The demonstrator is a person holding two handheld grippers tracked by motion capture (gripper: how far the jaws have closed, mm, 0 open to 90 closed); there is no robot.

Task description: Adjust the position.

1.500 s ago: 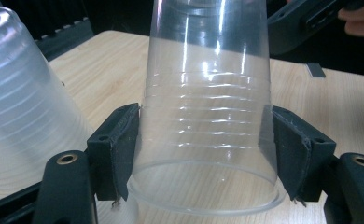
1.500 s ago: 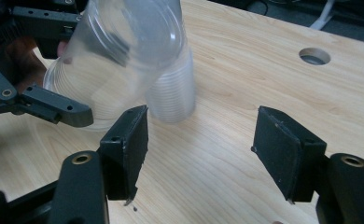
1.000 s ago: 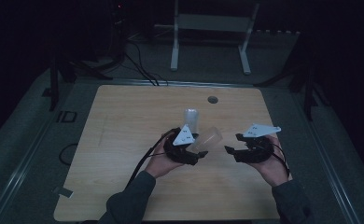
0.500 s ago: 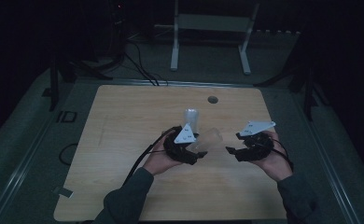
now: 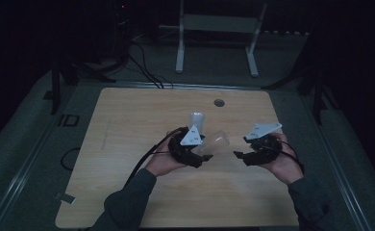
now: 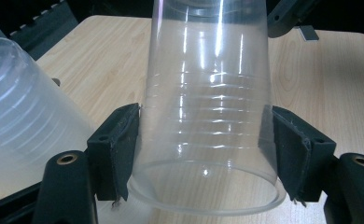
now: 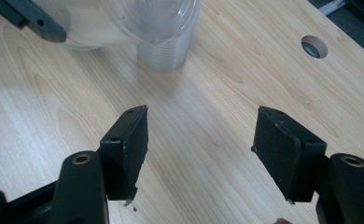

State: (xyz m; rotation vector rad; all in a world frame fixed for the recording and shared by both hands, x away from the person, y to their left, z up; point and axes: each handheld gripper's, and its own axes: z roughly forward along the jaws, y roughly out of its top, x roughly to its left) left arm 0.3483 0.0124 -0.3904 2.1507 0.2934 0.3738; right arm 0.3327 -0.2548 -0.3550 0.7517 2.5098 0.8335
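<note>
**Left tool clamped on clear cup**

Left tool (image 6: 206, 154) gripped a clear plastic cup (image 6: 208, 107) by its sides, held tilted above the table (image 5: 128, 120) near its middle. A second cup (image 5: 196, 119) stood just behind it. Right tool (image 7: 201, 154) hovered close by, jaws apart, holding nothing. Round hole (image 5: 218, 102) in table beyond.

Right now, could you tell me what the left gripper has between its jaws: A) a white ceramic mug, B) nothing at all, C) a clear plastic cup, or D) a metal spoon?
C: in the left gripper view, the left gripper has both black jaws pressed against the sides of a clear plastic cup, while the right gripper stands open over the bare table.
</note>
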